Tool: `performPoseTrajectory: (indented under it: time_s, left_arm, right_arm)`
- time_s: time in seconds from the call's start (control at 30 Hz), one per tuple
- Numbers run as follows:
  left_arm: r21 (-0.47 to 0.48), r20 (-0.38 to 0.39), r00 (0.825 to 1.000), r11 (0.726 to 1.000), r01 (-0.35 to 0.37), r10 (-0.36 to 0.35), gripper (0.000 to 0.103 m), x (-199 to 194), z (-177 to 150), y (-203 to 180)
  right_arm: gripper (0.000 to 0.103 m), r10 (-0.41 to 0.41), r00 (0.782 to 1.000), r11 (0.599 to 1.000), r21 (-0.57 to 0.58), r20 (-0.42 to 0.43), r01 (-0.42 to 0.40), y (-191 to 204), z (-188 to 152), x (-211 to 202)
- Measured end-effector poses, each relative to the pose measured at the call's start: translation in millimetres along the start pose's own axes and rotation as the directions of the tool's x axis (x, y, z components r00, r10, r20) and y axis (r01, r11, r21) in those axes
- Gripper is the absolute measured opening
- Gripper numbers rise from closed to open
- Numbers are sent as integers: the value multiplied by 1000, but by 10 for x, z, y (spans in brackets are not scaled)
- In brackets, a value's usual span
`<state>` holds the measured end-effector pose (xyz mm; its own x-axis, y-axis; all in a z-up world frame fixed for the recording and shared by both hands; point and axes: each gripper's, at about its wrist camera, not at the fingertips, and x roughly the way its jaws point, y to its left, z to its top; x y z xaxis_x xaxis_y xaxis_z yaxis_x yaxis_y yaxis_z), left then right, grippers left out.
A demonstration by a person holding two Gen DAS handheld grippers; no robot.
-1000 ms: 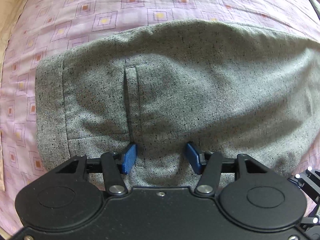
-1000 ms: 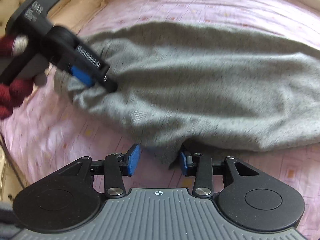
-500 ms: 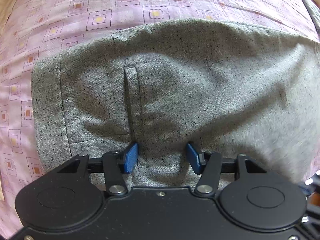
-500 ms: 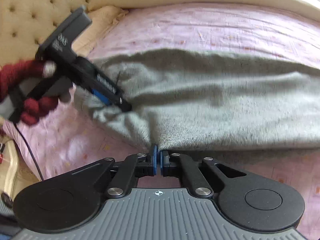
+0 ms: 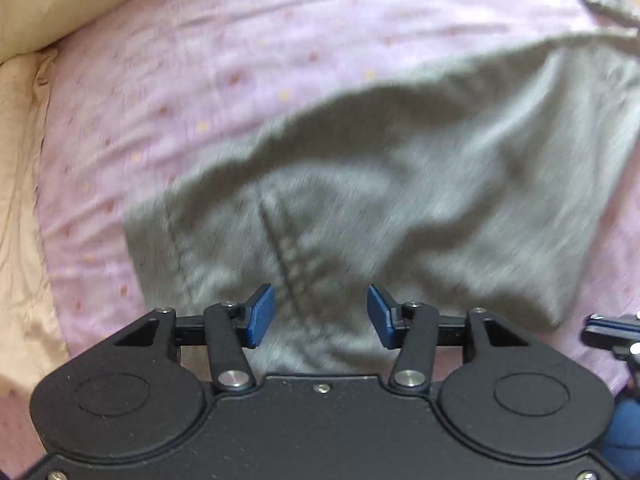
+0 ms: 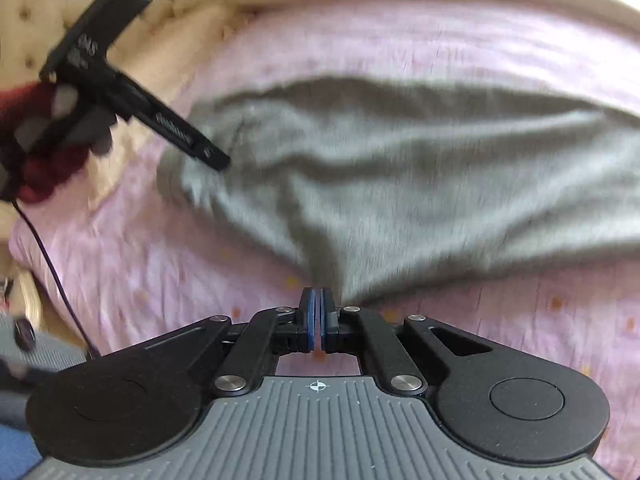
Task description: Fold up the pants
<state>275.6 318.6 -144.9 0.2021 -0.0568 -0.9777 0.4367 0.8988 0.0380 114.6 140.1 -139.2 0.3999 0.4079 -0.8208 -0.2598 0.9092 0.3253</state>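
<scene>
Grey speckled pants (image 5: 400, 200) lie on the pink patterned bedsheet (image 5: 200, 60). My left gripper (image 5: 321, 316) is open, its blue pads on either side of the waistband end, with a pocket seam between them. My right gripper (image 6: 319, 308) is shut on the pants' near edge (image 6: 332, 276) and pulls the cloth up into a peak. The pants (image 6: 400, 180) stretch across the right wrist view. The left gripper (image 6: 216, 160) shows there at the upper left, held by a hand in a red glove (image 6: 36, 176), its tip over the waistband end.
A beige tufted headboard (image 6: 120, 8) and cream bedding (image 5: 16, 200) border the sheet. A black cable (image 6: 56, 280) hangs from the left hand. The right gripper's tip (image 5: 608, 332) shows at the left wrist view's right edge.
My right gripper closed on the pants' near edge and now lifts it. The left gripper stayed open and has drawn back and up from the waistband. Both views are motion-blurred.
</scene>
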Motion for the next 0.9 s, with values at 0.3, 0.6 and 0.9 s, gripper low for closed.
performPoseTrajectory:
  time_s: [0.3,0.6,0.9]
  left_arm:
    - [-254,-30,995,962,-101,97,79,761,514,453]
    - [-305,33,999,952,-23,35,65,359,410,369]
    - [-196,100,995,980,40,-20,67,615,848,-182]
  right_arm:
    - [4,-188,979,980,47,-81,192,-397,312,564]
    - [3,-199,977,974,94,-70,205,-567,60,293]
    - [3,-332,943,935,133,6,329,-904,346,341]
